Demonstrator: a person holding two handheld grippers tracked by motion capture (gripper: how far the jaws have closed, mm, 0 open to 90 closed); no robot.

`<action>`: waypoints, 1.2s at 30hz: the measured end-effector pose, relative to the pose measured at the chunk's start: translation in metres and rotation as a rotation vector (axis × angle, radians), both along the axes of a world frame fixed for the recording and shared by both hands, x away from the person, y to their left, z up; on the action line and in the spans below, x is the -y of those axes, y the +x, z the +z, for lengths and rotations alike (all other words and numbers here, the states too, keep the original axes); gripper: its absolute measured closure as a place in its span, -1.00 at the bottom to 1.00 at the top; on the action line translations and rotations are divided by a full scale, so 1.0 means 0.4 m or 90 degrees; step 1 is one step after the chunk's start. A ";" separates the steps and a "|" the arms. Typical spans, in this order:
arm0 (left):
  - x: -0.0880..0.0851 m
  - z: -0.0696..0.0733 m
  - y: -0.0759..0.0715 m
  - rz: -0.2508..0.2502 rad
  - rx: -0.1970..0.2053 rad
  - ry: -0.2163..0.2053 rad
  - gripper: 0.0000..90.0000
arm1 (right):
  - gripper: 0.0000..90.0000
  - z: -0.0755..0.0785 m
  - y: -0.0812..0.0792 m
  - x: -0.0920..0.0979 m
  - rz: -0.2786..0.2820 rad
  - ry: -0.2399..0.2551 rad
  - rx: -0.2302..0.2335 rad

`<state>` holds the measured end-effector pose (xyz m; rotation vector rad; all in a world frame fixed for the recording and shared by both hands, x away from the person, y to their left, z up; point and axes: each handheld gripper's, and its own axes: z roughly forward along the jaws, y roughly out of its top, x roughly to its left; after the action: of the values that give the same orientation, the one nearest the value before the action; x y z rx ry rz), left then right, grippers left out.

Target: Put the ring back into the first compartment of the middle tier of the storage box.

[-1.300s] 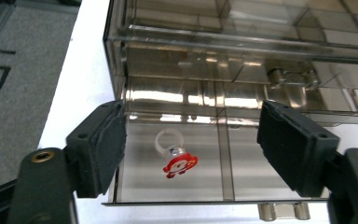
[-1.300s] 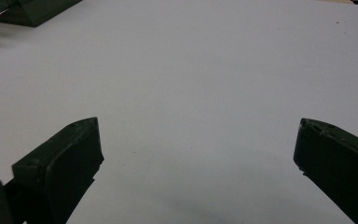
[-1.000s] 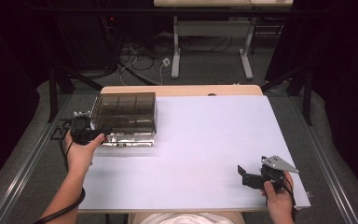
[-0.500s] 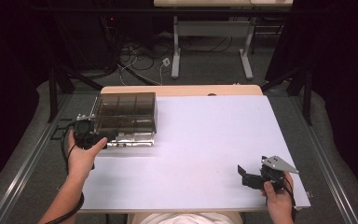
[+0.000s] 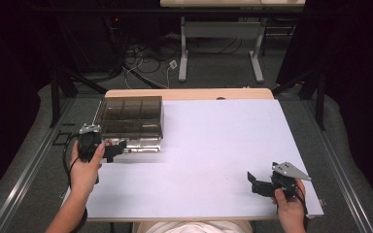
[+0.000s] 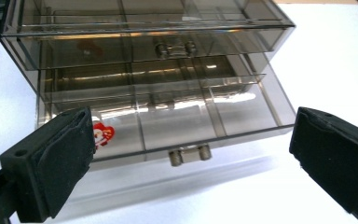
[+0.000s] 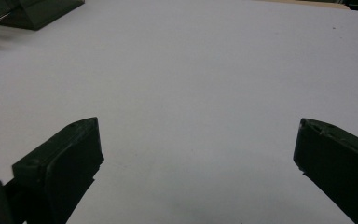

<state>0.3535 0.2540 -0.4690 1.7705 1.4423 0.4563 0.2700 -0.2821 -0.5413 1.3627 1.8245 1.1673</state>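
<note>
1. The work in hand looks like handling the bottom drawer (image 6: 168, 128) of a smoky clear-plastic drawer box (image 5: 131, 116), which sits on the white table (image 5: 223, 145) at about ten o'clock from the table's middle.
2. That bottom drawer already stands pulled out toward the person, well proud of the drawers above it. Its small knob (image 6: 189, 155) faces the left gripper (image 5: 119, 149).
3. A small red item (image 6: 102, 134) lies in the drawer's left compartment, seen through the plastic; I cannot tell what it is.
4. The left gripper (image 6: 186, 154) hovers just in front of the drawer with its jaws spread wide, one on either side of the knob, holding nothing.
5. The right gripper (image 5: 253, 184) rests at about five o'clock on the table, well apart from the box, jaws likewise wide apart and empty.
6. Judged from this, the opening is done; what is left is either taking the red item out or pushing the drawer shut.
</note>
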 end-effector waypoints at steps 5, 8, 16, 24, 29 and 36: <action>0.006 -0.001 -0.027 -0.008 0.004 -0.007 -1.00 | -0.99 0.001 0.000 0.001 0.001 -0.002 0.002; 0.014 -0.005 -0.042 -0.011 0.007 -0.012 -1.00 | -0.99 0.002 -0.002 0.000 -0.001 0.000 -0.001; 0.037 -0.012 -0.079 -0.031 0.010 -0.020 -1.00 | -0.99 0.006 -0.003 0.003 -0.001 -0.004 -0.004; 0.063 -0.035 -0.117 -0.051 0.005 -0.030 -1.00 | -0.99 0.006 -0.004 0.001 0.000 0.002 -0.002; 0.079 -0.051 -0.137 -0.062 0.013 -0.027 -1.00 | -0.99 0.005 -0.003 0.000 0.001 -0.001 0.005; 0.094 -0.068 -0.155 -0.093 0.021 -0.021 -1.00 | -0.99 0.006 -0.003 -0.001 0.007 -0.003 0.002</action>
<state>0.2914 0.2165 -0.4961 1.8190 1.2797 0.3821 0.2687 -0.2818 -0.5391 1.3496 1.8331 1.1695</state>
